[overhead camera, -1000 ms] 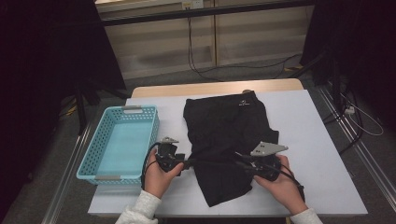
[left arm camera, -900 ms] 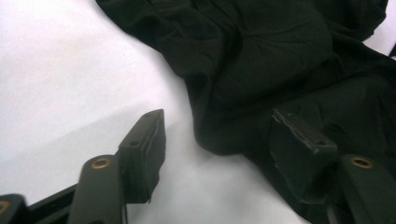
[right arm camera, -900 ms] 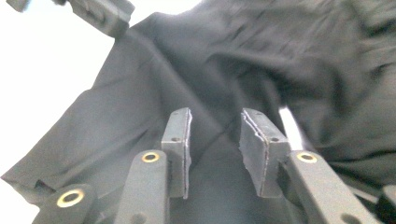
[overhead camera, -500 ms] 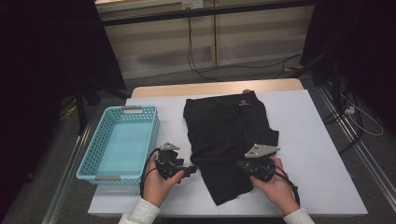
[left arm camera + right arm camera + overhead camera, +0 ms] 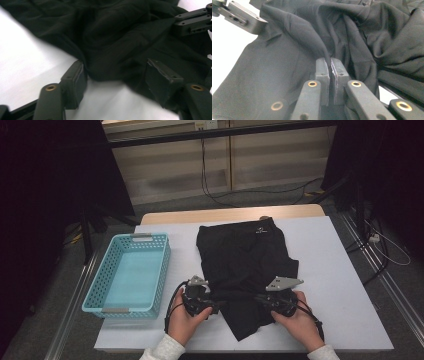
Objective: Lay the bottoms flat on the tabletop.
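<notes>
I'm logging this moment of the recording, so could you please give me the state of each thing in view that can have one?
Black garment: lying rumpled on the table, near edge bunched.
Left gripper: jaws open, astride the garment's edge.
Right gripper: shut on a fold of the garment.
Blue basket: upright, empty.

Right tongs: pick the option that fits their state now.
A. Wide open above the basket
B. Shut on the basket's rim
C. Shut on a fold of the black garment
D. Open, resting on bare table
C: in the right gripper view the right tongs stand pressed together with a ridge of the black garment pinched between the pads; the basket sits apart at the table's left.
</notes>
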A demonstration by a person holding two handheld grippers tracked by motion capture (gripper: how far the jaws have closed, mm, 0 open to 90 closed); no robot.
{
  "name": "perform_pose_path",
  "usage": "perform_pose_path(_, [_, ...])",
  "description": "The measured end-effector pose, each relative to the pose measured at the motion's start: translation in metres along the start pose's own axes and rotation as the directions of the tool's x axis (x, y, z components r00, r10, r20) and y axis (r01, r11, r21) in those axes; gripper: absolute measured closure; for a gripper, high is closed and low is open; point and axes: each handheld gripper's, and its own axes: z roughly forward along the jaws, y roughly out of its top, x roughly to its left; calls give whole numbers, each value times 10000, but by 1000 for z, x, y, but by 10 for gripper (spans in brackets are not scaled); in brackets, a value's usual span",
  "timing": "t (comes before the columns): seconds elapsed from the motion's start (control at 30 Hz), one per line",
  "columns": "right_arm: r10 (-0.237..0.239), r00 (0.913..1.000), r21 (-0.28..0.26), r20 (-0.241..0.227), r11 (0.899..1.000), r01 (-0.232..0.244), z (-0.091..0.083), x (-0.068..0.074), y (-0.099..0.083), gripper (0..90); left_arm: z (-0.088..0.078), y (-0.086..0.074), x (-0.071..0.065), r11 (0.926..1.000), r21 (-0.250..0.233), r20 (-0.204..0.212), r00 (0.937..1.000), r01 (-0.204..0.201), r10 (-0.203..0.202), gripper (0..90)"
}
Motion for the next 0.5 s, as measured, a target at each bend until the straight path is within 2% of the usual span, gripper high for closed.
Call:
perform_pose_path(0.07, [-61, 10000, 41, -24, 10000, 61, 0, 2, 0, 857, 4, 0, -6, 10000, -60, 138, 9999, 36, -35, 397])
perform_pose_path(0.1, [-86, 10000, 49, -24, 10000, 86, 1, 3, 0, 855, 5, 0, -8, 10000, -48, 97, 9999, 57, -57, 440])
perform_pose_path(0.17, [-148, 9999, 76, -26, 9999, 148, 1, 5, 0, 841, 7, 0, -12, 9998, 47, 359, 9992, 195, -196, 562])
perform_pose_path(0.23, [-204, 9998, 38, -81, 9998, 204, 1, 6, 0, 840, 10, -1, -15, 9998, -16, 320, 9993, 203, -202, 657])
perform_pose_path(0.4, [-300, 9995, -21, -47, 9995, 300, 1, 7, 0, 828, 12, -2, -13, 9969, 182, 629, 9950, 771, -781, 861])
perform_pose_path(0.5, [-306, 9995, -105, -51, 9995, 305, 0, 8, 0, 805, 5, 0, -7, 9911, 648, 723, 9901, 1160, -1205, 881])
